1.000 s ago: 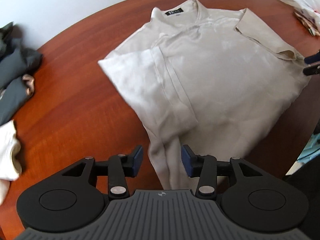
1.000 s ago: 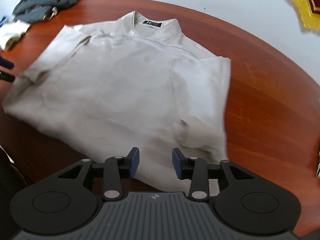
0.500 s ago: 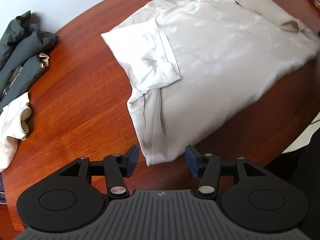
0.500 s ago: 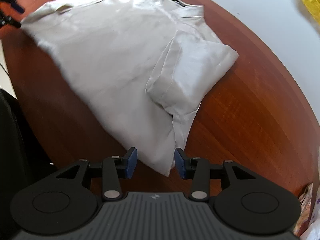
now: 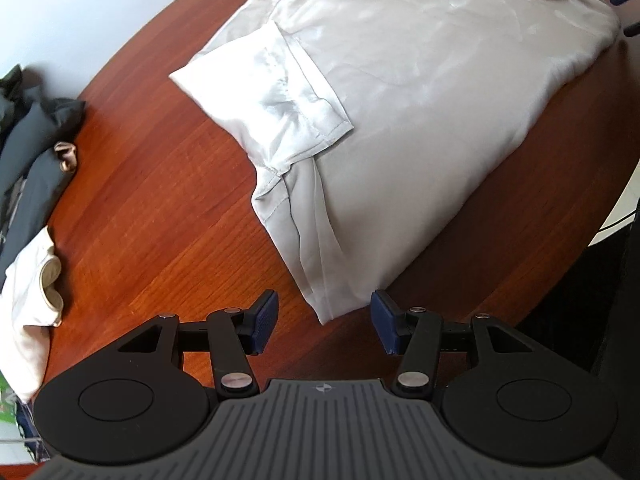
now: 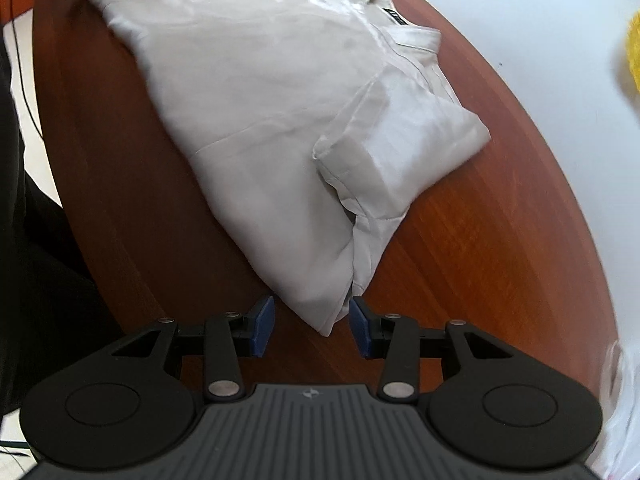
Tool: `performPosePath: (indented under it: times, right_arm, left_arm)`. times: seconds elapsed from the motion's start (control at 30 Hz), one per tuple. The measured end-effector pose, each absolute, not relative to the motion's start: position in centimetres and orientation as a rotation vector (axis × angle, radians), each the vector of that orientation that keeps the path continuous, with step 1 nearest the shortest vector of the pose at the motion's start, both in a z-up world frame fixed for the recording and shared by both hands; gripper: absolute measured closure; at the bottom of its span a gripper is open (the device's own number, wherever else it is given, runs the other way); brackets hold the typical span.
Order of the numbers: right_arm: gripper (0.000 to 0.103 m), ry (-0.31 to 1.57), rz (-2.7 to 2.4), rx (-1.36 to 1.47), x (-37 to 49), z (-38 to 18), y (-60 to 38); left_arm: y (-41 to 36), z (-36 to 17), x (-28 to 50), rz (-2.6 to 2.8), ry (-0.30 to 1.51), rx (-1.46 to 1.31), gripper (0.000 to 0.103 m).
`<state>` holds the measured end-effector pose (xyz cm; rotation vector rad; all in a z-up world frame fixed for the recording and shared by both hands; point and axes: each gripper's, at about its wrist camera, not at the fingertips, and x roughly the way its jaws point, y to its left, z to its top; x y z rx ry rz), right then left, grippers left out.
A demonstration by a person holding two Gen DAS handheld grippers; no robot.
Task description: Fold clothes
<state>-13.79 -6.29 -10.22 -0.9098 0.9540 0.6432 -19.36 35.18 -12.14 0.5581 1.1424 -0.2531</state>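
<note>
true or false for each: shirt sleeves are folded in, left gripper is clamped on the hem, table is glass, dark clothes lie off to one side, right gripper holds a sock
1. The shirt has its sleeves folded in over the body: true.
2. The left gripper is clamped on the hem: false, its pads stand apart with the hem corner just ahead of them.
3. The table is glass: false, it is reddish wood.
4. Dark clothes lie off to one side: true.
5. The right gripper holds a sock: false, it is open at the shirt's other bottom corner.

The black left claw with blue pads (image 5: 324,326) and the same black right claw (image 6: 312,326) are both pointing steeply downward, jaws standing apart, gripping nothing.
</note>
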Motion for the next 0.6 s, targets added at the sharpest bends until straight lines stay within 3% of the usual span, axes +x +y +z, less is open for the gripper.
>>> performPosePath:
  times: [0.27, 0.4, 0.5, 0.6]
  right_arm:
    - [0.074, 0.930, 0.666, -0.999, -13.7, -10.6, -5.3]
    - [0.089, 0.938, 0.692, -1.001, -13.6, -10.7, -5.0]
    - [0.094, 0.952, 0.701, -0.992, -13.5, -10.8, -4.8]
    - [0.095, 0.955, 0.703, -0.985, -13.3, -10.7, -4.6]
  left_arm:
    - [34.8, -12.4, -19.1, -0.301, 1.136, 0.566, 0.052]
    - [35.1, -12.7, -18.9, -0.320, 1.151, 0.547, 0.066]
    - [35.3, -12.7, -18.9, -0.329, 1.152, 0.541, 0.079]
    - [35.4, -12.6, -19.0, -0.338, 1.152, 0.532, 0.080]
